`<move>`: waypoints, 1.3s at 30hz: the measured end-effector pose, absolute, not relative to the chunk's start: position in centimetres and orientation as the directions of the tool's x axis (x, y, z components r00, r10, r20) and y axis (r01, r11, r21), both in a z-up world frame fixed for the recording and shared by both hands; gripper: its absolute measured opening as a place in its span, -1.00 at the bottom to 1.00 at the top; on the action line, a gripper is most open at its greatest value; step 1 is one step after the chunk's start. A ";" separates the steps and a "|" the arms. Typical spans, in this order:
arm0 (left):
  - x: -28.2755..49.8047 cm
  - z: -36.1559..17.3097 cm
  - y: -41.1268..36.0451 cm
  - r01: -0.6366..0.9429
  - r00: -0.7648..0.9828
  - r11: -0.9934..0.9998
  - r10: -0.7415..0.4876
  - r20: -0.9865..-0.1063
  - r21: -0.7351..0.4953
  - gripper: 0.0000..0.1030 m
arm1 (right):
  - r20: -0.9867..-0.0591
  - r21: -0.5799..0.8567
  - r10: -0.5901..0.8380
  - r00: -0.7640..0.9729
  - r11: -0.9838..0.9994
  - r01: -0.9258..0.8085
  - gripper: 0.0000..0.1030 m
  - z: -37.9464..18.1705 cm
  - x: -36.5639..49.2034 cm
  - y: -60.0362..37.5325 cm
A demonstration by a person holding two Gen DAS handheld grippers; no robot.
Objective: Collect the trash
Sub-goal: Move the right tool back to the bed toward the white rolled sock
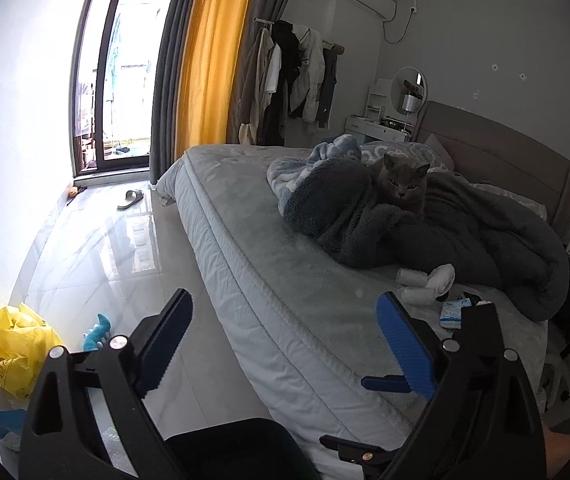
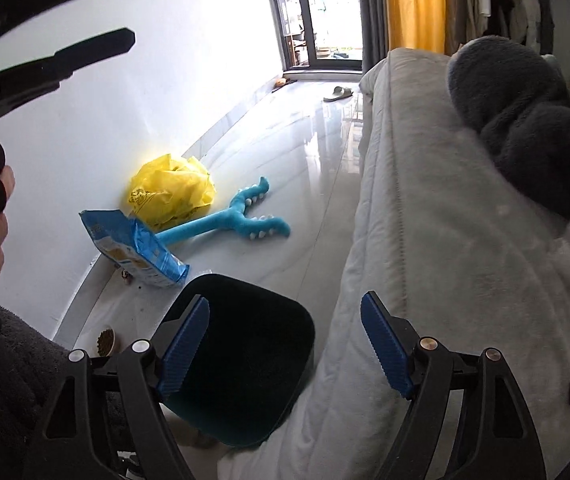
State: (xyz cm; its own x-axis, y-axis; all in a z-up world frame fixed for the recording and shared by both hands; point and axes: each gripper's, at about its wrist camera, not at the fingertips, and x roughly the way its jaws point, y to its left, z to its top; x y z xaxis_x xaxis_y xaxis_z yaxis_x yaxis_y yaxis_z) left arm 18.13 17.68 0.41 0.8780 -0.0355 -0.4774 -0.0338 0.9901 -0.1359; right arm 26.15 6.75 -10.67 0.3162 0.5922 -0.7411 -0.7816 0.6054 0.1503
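Both tools are gaping wide, holding nothing. The right tool (image 2: 285, 340) is hanging just above a dark bin (image 2: 245, 364); beyond it a yellow bag (image 2: 171, 192) is lying on the floor (image 2: 305, 168). The left tool (image 1: 285, 336) is hovering over the bed's (image 1: 285, 240) edge.

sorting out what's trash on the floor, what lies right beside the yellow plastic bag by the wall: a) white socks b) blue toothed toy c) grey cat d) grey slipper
b: the blue toothed toy lies against the yellow plastic bag on the floor.
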 end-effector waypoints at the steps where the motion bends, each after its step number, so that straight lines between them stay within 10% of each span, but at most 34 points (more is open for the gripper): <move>1: 18.4 0.2 17.3 -0.029 0.875 0.991 -0.038 -0.482 -0.131 0.84 | -0.734 0.147 0.593 0.331 0.615 -0.775 0.54 -10.4 26.5 6.0; 39: 26.1 -3.8 4.5 0.152 0.781 0.969 -0.238 -0.578 -0.194 0.80 | -0.692 0.050 0.408 0.596 0.851 -0.523 0.56 -9.2 35.1 -14.1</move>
State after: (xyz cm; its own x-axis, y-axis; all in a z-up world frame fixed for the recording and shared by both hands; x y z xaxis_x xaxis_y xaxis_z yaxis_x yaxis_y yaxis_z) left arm 26.09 4.47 -3.81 0.7806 -0.2380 -0.5780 0.1522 0.9692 -0.1936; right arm 35.13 -14.11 -9.20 0.5963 0.4076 -0.6916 -0.5231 0.8508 0.0505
